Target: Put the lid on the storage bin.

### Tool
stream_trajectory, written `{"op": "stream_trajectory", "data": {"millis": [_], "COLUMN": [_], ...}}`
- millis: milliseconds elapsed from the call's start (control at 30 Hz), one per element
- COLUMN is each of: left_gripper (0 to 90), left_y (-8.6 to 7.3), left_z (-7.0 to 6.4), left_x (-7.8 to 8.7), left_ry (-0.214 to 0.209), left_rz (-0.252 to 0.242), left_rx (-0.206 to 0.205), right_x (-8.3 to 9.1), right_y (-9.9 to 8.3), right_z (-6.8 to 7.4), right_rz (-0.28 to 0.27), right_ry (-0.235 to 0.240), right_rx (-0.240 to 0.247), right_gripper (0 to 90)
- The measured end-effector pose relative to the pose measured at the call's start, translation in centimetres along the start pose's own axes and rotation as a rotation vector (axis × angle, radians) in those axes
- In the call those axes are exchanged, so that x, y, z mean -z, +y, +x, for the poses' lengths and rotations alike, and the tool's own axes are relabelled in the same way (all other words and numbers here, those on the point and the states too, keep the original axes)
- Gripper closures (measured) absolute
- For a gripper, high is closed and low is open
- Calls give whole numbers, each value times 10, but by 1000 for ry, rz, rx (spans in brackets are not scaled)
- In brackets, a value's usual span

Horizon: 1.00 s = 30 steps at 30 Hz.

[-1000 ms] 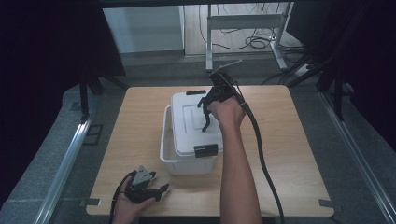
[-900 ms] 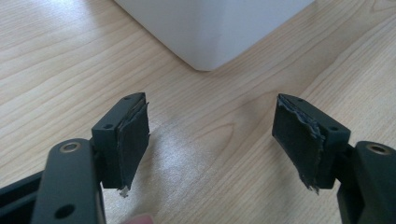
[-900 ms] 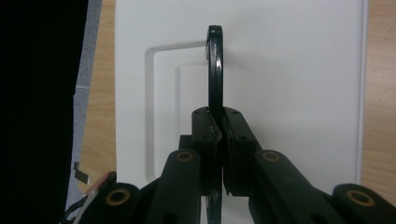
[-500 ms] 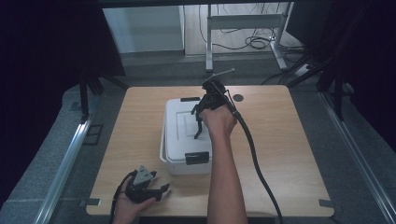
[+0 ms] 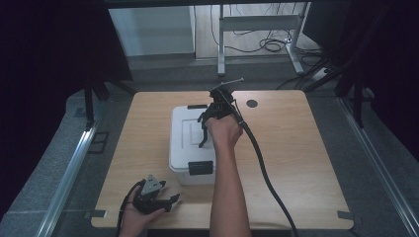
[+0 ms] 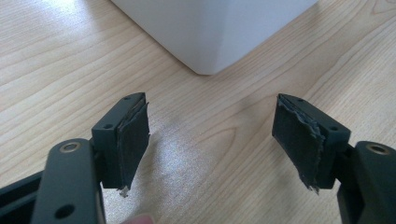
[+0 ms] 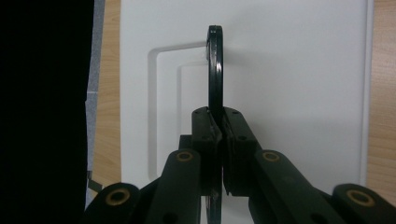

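Your right hand-held gripper (image 7: 218, 126) clamps the box's black handle (image 7: 215, 70) | left hand-held gripper (image 6: 210, 135) gapes empty over desk (image 6: 196, 154)

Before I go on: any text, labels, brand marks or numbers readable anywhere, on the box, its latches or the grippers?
None readable.
White storage box, lid and walls: plain, no print.
Black front latch: no marking that can be made out.
Black handle clamped by the right hand-held gripper: unmarked.
Left hand-held gripper: no lettering.

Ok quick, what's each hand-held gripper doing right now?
Left hand-held gripper: open, empty, over the table.
Right hand-held gripper: shut on the box's black handle.
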<state>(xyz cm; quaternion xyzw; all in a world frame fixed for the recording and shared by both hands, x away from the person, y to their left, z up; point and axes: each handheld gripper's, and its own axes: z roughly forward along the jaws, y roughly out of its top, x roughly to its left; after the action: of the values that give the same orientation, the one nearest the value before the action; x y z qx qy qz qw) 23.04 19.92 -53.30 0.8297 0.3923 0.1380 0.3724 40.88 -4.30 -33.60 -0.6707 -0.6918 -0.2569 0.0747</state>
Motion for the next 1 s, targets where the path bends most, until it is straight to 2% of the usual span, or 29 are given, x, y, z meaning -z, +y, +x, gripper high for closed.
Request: {"op": "stream_trajectory", "data": {"millis": [167, 367, 467, 733, 767, 833, 1000], "left_gripper": [274, 274, 274, 274, 274, 274, 274], "left_y": [0, 0, 0, 0, 0, -1, -1], "left_z": [1, 0, 1, 0, 0, 0, 0], "left_x": [0, -2, -2, -3, -3, -3, -3], "left_ry": [-2, -4, -5, -6, -7, -7, -7], "left_rz": [2, 6, 9, 12, 12, 12, 12], "left_rx": [0, -2, -1, -3, -3, -4, -4], "right_x": [-3, -7, -8, -11, -14, -14, -15], "right_y": [1, 0, 0, 0, 0, 0, 0], "right_z": [-6, -12, -16, -14, -11, -11, -11], "right_rz": [-8, -13, -14, -10, -6, -10, -6], "right_ry": [36, 34, 54, 48, 31, 26, 29], "right_rx": [-25, -33, -41, -29, -21, -12, -11], "right_gripper": [857, 856, 856, 852, 851, 851, 849]}}
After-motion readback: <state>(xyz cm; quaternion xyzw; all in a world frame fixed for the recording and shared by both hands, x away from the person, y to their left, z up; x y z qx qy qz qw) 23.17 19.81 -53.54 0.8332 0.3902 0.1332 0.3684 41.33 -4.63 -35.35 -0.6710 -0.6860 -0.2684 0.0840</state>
